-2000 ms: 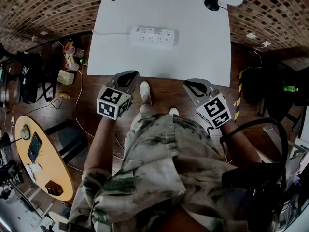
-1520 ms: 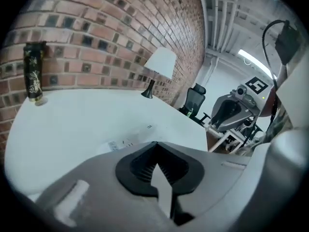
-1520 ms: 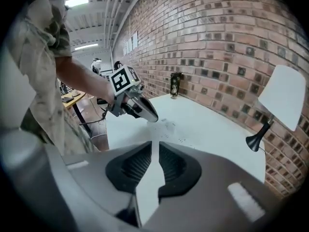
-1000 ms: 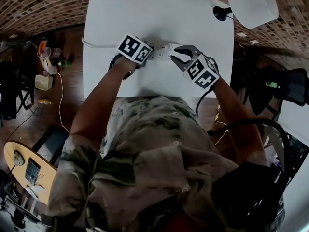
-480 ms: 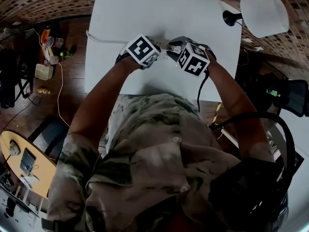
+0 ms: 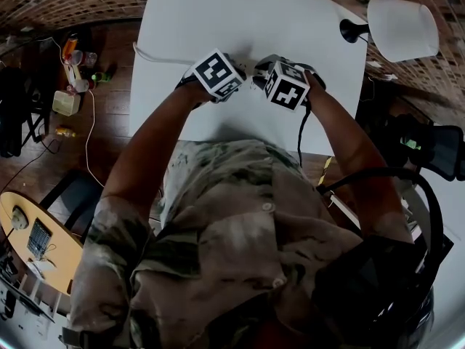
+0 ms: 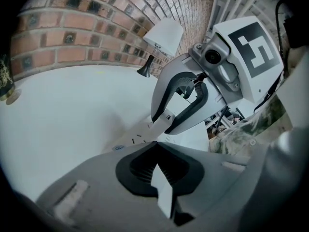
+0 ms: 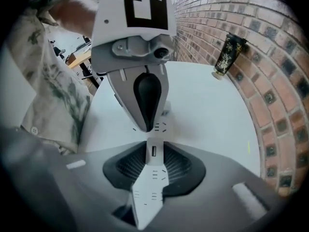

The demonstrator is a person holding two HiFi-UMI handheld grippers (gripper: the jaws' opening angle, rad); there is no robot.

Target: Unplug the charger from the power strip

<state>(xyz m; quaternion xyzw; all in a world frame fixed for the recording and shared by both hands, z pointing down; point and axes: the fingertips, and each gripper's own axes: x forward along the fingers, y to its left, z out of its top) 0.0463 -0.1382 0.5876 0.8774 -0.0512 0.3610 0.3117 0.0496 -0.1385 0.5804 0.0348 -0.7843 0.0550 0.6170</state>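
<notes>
A white power strip lies on the white table, mostly hidden under both grippers in the head view. My left gripper is shut on one end of the strip. A small white charger with a USB port on top stands on the strip. My right gripper is shut on it, jaws pressed to both sides. The two grippers face each other almost nose to nose, left gripper and right gripper. In the left gripper view the right gripper pinches the charger.
A white-shaded lamp stands at the table's far right corner. A dark patterned cup sits by the brick wall at the far left. The strip's white cable runs off the left edge. A round wooden table stands on the floor at left.
Both grippers came up from near the body onto the power strip. Over the last second the right gripper slid left toward the left one and shut; since half a second ago almost nothing moved.
</notes>
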